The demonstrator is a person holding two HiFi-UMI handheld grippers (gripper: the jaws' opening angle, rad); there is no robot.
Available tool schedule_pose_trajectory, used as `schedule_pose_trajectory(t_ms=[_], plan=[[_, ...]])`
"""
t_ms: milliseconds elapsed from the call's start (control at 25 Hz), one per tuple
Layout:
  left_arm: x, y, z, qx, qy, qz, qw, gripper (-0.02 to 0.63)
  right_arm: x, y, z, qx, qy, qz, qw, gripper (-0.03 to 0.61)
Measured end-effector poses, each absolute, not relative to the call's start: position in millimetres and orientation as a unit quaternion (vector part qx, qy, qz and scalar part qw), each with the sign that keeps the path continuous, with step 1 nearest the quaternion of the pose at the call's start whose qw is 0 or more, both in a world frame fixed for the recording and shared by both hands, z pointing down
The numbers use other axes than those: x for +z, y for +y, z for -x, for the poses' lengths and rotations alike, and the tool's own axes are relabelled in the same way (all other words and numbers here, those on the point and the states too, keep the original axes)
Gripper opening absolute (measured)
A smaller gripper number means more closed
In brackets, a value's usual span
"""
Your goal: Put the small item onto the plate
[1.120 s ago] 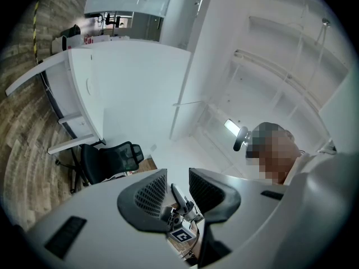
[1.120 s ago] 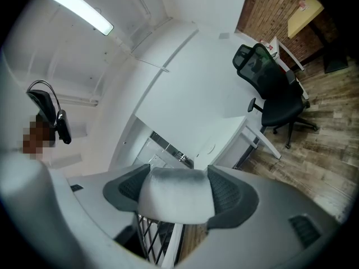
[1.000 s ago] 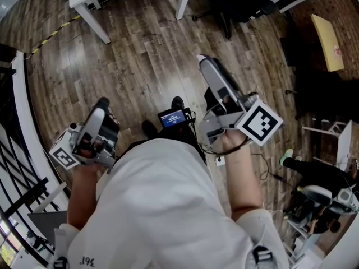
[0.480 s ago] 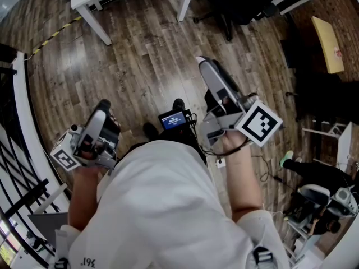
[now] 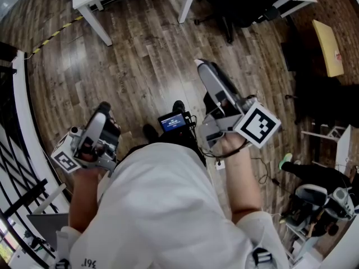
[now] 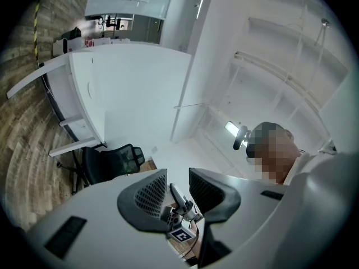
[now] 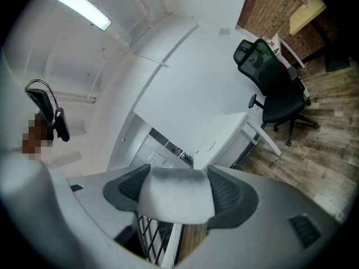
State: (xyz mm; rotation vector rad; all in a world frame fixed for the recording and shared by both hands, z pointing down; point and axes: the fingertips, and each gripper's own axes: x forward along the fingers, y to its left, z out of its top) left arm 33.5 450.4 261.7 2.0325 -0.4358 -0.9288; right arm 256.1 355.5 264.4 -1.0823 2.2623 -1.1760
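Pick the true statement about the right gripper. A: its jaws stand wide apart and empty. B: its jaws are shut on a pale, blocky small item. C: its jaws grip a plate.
B: in its own view the right gripper has both pads against a pale small item.

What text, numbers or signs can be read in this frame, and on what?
"136", or close, small and tilted: on the shirt.
Screen: bright lines, too small to read.
Yellow board: red label, too small to read.
Left cube, right cube: square markers, no words.
White block in the right claw: no print.
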Motion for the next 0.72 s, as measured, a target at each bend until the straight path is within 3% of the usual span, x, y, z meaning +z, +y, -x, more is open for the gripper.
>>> schedule_pose_trajectory(t_ms=[400,720], plan=[[263,433,-29,-0.374,-0.181,-0.809,0.415,0.118,268,336,-250,-0.417,0.808,0.376,0.179,0.314],[254,387,-65,-0.374,-0.196,-0.809,0.41,0.118,265,286,-276,-0.425,0.812,0.357,0.179,0.314]])
